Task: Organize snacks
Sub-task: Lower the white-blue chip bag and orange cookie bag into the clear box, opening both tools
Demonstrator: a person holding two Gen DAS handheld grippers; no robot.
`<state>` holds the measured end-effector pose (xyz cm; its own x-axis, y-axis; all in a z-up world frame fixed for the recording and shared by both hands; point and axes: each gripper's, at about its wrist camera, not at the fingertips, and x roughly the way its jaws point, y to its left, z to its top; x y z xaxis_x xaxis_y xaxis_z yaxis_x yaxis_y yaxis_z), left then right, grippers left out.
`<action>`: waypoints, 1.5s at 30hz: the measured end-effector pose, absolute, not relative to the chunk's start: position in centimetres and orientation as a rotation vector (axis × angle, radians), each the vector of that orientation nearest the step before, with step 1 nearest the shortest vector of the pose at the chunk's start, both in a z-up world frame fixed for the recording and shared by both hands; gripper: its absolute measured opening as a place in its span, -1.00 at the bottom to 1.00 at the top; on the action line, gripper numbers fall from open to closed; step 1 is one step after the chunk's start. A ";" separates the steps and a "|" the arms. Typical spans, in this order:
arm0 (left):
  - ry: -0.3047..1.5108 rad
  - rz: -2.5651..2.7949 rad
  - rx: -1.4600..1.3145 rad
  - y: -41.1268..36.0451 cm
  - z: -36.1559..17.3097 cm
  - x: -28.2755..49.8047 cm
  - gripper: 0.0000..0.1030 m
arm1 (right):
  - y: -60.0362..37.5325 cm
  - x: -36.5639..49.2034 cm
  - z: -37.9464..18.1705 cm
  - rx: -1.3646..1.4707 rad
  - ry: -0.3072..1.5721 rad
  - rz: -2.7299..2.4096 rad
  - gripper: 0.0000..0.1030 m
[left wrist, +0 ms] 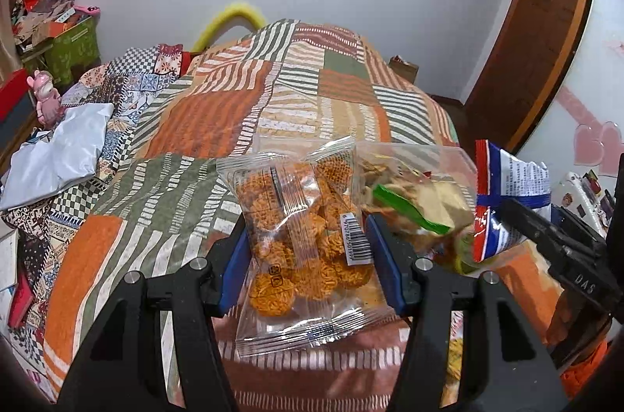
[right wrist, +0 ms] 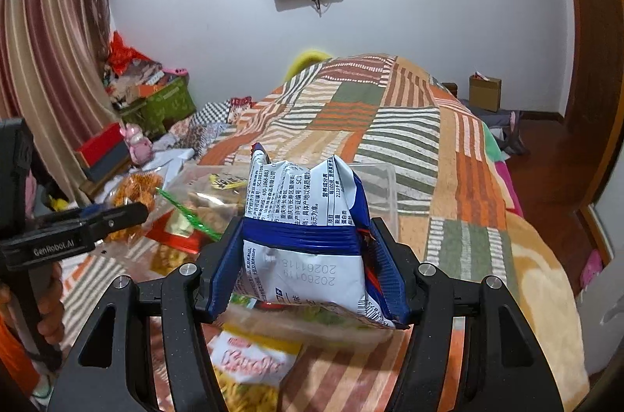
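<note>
Left claw — clenched on a clear packet of orange noodle rounds; both blue pads press its sides. The packet's lower seam hangs below the pads, and its upper edge overlaps the clear box at 2 o'clock. Barcode digits are partly legible; the small print is not.

Right claw — clenched on a white-and-blue bag, held upright and above the bed. The bag's bottom edge is hidden behind the claw's frame, and its front face is turned away; only the back print and a date stamp show.

In the left wrist view, the same bag appears at 3 o'clock, with the right claw's body cut off by the frame edge.

The clear box sits on the striped patchwork bedcover. Its contents are blurred: a green strip, something tan, something yellow. I cannot tell what snacks they are.

In the right wrist view, at 6 o'clock, a yellow-and-white bag lies on the bed, half covered by the claw's frame; its lettering is smeared.

At 9 o'clock the left claw's body shows, with a hand on its grip, cut off at the edge.
</note>
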<state>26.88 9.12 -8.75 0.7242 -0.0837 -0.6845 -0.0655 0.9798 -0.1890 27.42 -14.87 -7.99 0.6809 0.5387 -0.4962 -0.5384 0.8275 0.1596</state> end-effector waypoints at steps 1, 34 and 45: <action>0.768 -0.005 -0.203 9.2 -9.0 27.4 0.11 | -14.7 27.7 -8.2 -0.009 0.563 0.603 0.15; 0.778 -0.032 -0.182 8.7 -7.8 28.0 0.29 | -15.0 26.5 -7.5 -0.060 0.569 0.586 0.58; 0.751 -0.042 -0.119 7.1 -7.1 22.3 0.55 | -15.3 23.4 -7.9 -0.039 0.598 0.655 0.61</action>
